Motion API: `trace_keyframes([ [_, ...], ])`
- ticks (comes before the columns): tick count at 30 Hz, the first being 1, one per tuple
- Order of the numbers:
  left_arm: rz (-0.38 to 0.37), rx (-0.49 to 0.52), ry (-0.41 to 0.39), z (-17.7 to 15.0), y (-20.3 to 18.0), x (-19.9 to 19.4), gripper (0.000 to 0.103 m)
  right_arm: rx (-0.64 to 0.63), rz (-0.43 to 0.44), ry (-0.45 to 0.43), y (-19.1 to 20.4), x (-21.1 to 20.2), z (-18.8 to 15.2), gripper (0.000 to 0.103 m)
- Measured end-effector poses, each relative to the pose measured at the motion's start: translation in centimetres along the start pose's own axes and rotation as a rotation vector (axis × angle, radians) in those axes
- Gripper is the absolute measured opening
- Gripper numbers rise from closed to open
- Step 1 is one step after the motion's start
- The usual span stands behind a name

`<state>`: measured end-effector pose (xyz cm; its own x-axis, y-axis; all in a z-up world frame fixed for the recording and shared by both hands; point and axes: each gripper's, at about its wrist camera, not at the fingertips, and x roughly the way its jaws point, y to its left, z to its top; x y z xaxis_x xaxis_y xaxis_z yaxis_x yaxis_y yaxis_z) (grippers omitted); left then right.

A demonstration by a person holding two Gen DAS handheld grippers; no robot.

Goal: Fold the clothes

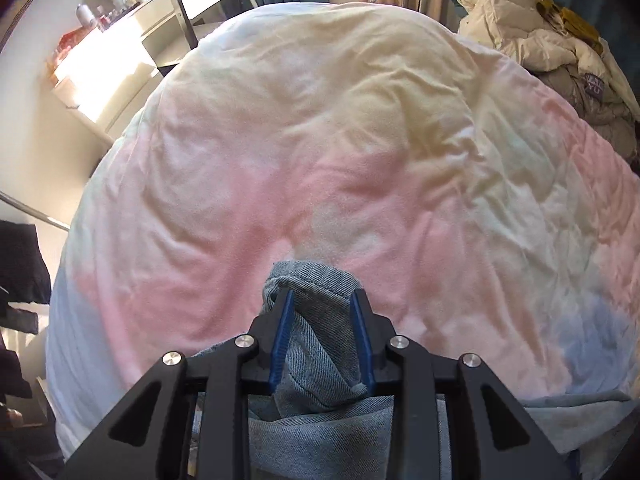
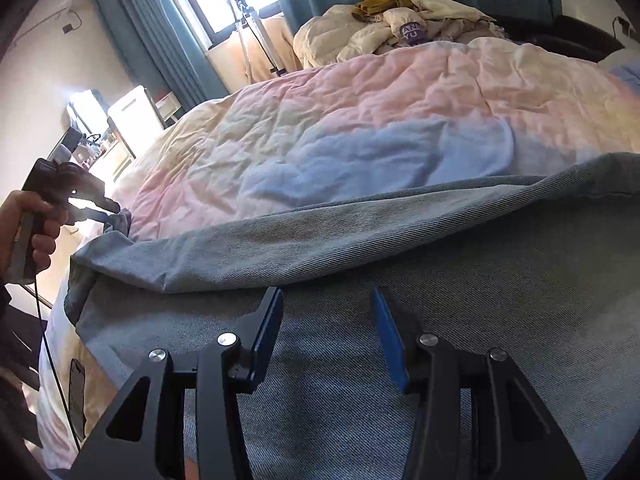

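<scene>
A light blue denim garment [image 2: 360, 320] lies spread on the near part of the bed, its far edge folded over in a long ridge. My left gripper [image 1: 323, 300] is shut on a bunched corner of the denim [image 1: 316, 280] and holds it just above the quilt. It also shows in the right wrist view [image 2: 108, 208] at the garment's left end, held by a hand. My right gripper [image 2: 326, 300] is open, jaws wide apart, just over the flat denim, holding nothing.
A pastel pink, yellow and blue quilt [image 1: 340, 140] covers the bed. A heap of cream bedding and clothes [image 2: 400, 28] sits at the far end. A phone [image 2: 77, 392] lies on the bed's left edge. A bright desk [image 1: 104, 68] stands left of the bed.
</scene>
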<state>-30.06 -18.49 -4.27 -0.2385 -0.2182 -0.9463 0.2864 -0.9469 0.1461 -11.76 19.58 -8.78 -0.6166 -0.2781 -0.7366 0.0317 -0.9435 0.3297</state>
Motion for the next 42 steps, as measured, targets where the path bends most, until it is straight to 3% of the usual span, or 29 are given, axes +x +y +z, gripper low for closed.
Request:
trace_keyframes([
  [6, 0.146, 0.264, 0.001, 0.5, -1.6, 0.7, 0.03, 0.027, 0.006, 0.014, -0.4, -0.2, 0.2, 0.047],
  [11, 0.091, 0.348, 0.079, 1.8, -1.1, 2.2, 0.03, 0.049, 0.018, 0.028, -0.6, 0.0, 0.2, 0.047],
  [13, 0.067, 0.332, 0.101, 2.2, -0.7, 2.9, 0.03, 0.055, 0.021, 0.031, -0.7, 0.1, 0.2, 0.047],
  [15, -0.049, 0.264, 0.123, 2.7, 0.5, 3.4, 0.03, 0.06, 0.022, 0.035, -0.7, 0.3, 0.2, 0.047],
  [19, -0.119, 0.104, 0.143, 3.7, 3.7, 4.3, 0.03, 0.075, 0.029, 0.046, -1.0, 0.4, 0.1, 0.047],
  [22, -0.035, 0.086, 0.127, 4.3, 4.3, 4.2, 0.03, 0.088, 0.038, 0.047, -1.1, 0.4, 0.2, 0.047],
  [25, -0.102, 0.139, 0.154, 4.0, 3.5, 4.0, 0.03, 0.092, 0.036, 0.054, -1.2, 0.6, 0.2, 0.047],
  [29, -0.104, 0.203, 0.207, 3.7, 2.3, 4.3, 0.04, 0.088, 0.035, 0.059, -1.1, 0.7, 0.2, 0.047],
  [31, -0.074, 0.165, 0.242, 4.1, 2.8, 4.9, 0.054, 0.091, 0.041, 0.061, -1.1, 0.8, 0.2, 0.047],
  [36, -0.079, 0.088, 0.234, 4.2, 3.6, 4.8, 0.055, 0.097, 0.048, 0.066, -1.2, 0.8, 0.1, 0.047],
  [40, -0.125, 0.13, 0.161, 3.3, 2.6, 2.8, 0.016, 0.091, 0.043, 0.068, -1.2, 1.1, 0.1, 0.047],
  [42, -0.147, 0.149, 0.107, 2.6, 2.3, 1.2, 0.011, 0.091, 0.041, 0.069, -1.2, 1.3, 0.1, 0.047],
])
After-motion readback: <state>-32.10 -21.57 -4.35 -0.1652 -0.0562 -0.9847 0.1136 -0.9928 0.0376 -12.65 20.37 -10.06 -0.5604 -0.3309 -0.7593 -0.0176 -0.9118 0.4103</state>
